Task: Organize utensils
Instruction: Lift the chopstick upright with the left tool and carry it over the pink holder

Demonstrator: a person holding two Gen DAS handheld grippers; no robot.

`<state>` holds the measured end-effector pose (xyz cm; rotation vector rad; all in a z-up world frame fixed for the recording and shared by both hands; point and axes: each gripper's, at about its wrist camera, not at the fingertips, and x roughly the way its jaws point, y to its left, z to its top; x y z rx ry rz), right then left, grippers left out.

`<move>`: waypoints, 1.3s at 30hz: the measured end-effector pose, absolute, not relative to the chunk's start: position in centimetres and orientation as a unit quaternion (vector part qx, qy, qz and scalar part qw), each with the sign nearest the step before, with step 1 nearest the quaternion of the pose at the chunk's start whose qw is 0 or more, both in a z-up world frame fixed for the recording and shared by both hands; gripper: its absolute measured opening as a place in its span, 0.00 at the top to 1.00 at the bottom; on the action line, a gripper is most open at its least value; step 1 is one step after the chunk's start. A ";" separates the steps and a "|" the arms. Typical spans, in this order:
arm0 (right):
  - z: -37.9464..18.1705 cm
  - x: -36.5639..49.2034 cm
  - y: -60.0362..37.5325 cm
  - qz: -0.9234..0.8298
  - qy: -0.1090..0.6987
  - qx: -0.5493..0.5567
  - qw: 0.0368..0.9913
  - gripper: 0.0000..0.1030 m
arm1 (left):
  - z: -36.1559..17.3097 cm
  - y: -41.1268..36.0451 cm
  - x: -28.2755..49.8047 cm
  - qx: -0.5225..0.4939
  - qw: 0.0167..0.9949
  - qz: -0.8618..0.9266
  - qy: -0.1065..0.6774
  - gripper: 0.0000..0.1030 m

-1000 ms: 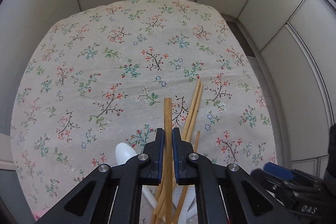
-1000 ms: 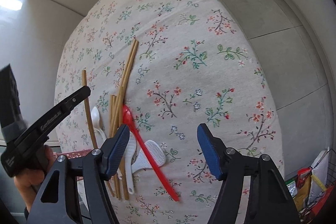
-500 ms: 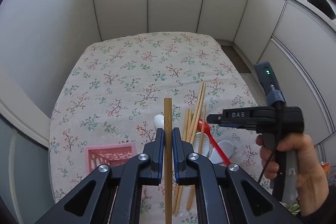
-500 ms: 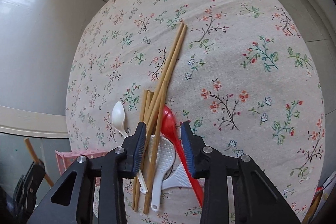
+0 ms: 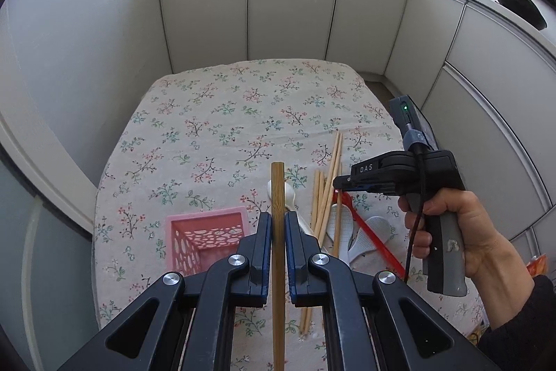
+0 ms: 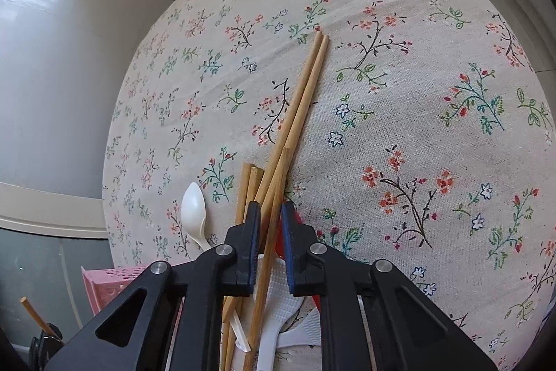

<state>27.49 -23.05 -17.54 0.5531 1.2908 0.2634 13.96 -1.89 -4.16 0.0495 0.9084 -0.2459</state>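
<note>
The left gripper (image 5: 278,232) is raised above the near left part of the worktop (image 5: 243,113), its fingers (image 5: 263,242) clenched on a single wooden chopstick (image 5: 278,221) that stands up between them, its tip above the finger ends. Below and to the left sits a pink perforated basket (image 5: 205,232), close to the near left edge of the worktop, with a narrow strip of floral cloth (image 6: 399,93) between it and that edge.

The right gripper (image 6: 270,232) is low over the utensil pile at the near right part of the worktop. Its fingers (image 6: 252,242) are nearly closed around one chopstick of the chopstick bundle (image 6: 299,113); whether the pads actually press on it cannot be told. The bundle fans out, two long sticks reaching toward the middle of the worktop, shorter ones lying beside them to the left. A white spoon (image 6: 194,207) lies just left of the bundle. A white rice paddle (image 6: 274,294) lies under the fingers, and a red spoon (image 5: 368,232) runs toward the near right edge. In the left wrist view the person's right hand (image 5: 458,232) grips the handle beyond the pile.

The far half of the worktop shows only cloth. Its left edge runs close beside a wall (image 5: 69,75); cabinet fronts (image 5: 292,6) stand behind the far edge and along the right side, with a strip of floor between.
</note>
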 end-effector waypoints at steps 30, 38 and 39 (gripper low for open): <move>-0.3 15.2 -21.9 0.188 0.416 0.181 0.871 0.95 | 2.1 1.4 7.5 -0.002 0.953 -0.112 0.283 0.92; 4.7 11.2 -20.9 0.206 0.339 0.159 0.904 0.95 | 3.8 5.6 7.2 -0.097 0.956 -0.142 0.237 0.93; 5.3 10.8 -20.8 0.209 0.329 0.160 0.907 0.95 | 4.0 6.2 7.2 -0.108 0.958 -0.138 0.228 0.93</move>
